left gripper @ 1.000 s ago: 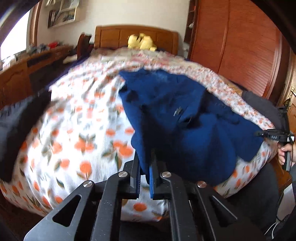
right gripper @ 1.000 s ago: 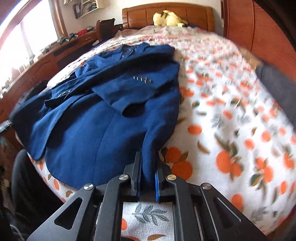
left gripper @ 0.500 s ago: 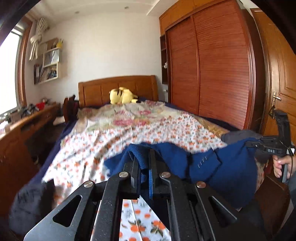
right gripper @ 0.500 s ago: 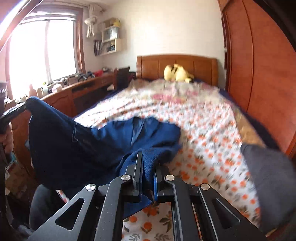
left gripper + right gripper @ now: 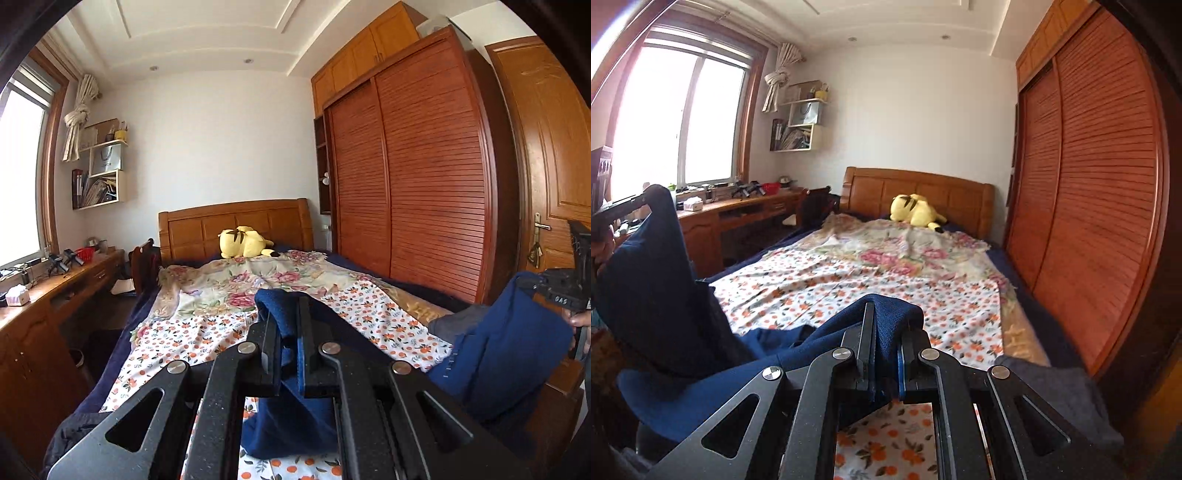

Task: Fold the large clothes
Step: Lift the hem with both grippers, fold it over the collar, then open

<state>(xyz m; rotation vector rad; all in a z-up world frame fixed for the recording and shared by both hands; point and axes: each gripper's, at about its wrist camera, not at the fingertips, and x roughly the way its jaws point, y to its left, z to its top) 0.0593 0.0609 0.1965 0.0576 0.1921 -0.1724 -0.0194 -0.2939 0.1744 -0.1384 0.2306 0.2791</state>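
Left wrist view: left gripper (image 5: 287, 332) fingers hide the pinched blue jacket (image 5: 495, 362) edge.

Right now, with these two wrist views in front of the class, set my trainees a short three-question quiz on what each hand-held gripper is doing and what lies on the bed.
1. True or false: both the left hand-held gripper and the right hand-held gripper are shut on the blue jacket.
2. Multiple choice: the yellow plush toy lies (A) at the foot of the bed, (B) by the wooden headboard, (C) on the desk.
3. Fill in the blank: the sheet under the lifted jacket is printed with small ______ fruit.

Key: 1 true; 2 B; 3 orange.
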